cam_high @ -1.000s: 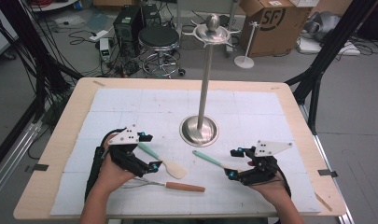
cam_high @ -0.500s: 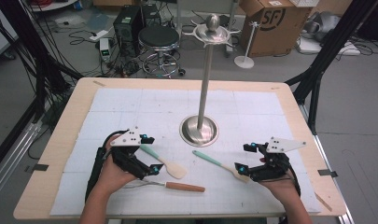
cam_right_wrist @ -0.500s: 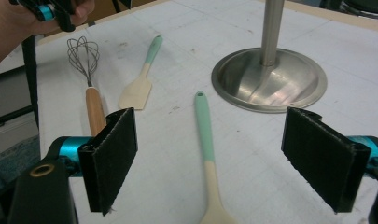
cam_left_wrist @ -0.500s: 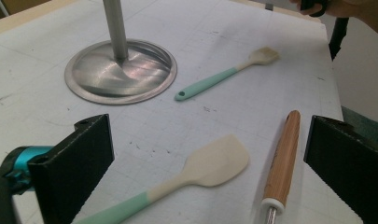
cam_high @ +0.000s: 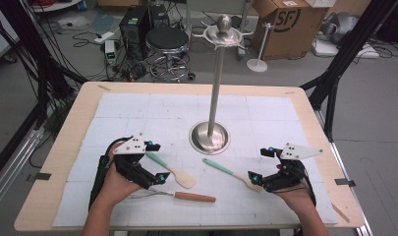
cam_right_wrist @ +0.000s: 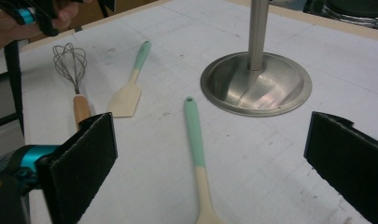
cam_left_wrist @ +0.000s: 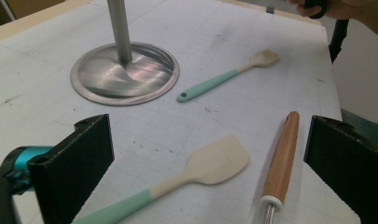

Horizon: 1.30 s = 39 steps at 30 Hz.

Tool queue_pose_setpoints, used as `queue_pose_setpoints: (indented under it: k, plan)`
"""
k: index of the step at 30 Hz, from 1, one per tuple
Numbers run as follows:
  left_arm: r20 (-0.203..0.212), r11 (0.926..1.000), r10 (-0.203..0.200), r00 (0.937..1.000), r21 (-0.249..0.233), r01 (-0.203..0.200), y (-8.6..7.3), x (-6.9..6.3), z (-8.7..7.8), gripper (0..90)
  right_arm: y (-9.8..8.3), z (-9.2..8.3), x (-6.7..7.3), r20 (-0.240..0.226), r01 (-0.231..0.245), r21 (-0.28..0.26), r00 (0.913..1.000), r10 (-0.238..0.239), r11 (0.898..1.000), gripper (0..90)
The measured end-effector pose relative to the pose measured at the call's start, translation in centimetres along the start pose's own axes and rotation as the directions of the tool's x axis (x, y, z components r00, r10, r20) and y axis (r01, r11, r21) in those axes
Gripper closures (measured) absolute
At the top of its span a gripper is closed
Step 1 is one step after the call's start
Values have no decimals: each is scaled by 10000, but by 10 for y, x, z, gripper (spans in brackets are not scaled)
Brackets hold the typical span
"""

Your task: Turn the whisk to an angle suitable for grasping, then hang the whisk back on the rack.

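A metal stand (cam_high: 210, 136) with a tall pole rises from the white mat (cam_high: 137, 113). My left gripper (cam_high: 156, 162) is open at the front left. A teal-handled spatula (cam_left_wrist: 210, 165) and the wooden handle of a whisk (cam_left_wrist: 282, 163) lie flat between its jaws, untouched. My right gripper (cam_high: 260, 163) is open at the front right; its jaws have just been opening. A teal-handled spoon (cam_right_wrist: 196, 140) lies on the mat between them, free of the pads. The right gripper view also has the whisk (cam_right_wrist: 77, 88), the spatula (cam_right_wrist: 128, 95) and the stand's base (cam_right_wrist: 256, 84).
The wooden table's rim (cam_high: 64, 147) frames the mat. Beyond the far edge on the floor stand a round stool (cam_high: 167, 42), a cardboard box (cam_high: 285, 22) and cables. Black frame posts (cam_high: 334, 83) rise at both sides.
My right gripper has drawn back a little to the right and its jaws stand wider apart. The spoon stays on the mat. My left gripper has not moved.
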<state>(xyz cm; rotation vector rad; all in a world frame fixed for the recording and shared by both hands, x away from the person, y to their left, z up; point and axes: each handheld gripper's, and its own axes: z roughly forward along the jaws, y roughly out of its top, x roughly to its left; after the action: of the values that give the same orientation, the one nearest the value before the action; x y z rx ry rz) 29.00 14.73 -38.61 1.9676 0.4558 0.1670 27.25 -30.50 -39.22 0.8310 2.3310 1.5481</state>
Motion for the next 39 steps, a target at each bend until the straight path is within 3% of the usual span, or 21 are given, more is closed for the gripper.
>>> queue_pose_setpoints:
  k: [15, 24, 33, 39]
  plan:
    - [58, 10000, -11, 10000, -23, 12, 0, 0, 0, 21, -3, 10, 1, -256, 146, 590, 9996, -131, 9982, 20]
    - [180, 10000, 36, 9998, -32, -36, 2, -2, 1, 21, -3, 10, 1, -240, 201, 583, 9995, -187, 9981, 21]
    - [402, 9982, 452, 9982, 376, -467, 8, -16, 8, 21, -3, 13, 2, -316, 253, 725, 9992, -230, 9970, 21]
    - [712, 9893, 839, 9939, 1134, -916, 13, -29, 24, 21, -1, 14, 2, -340, 292, 655, 9991, -270, 9974, 21]
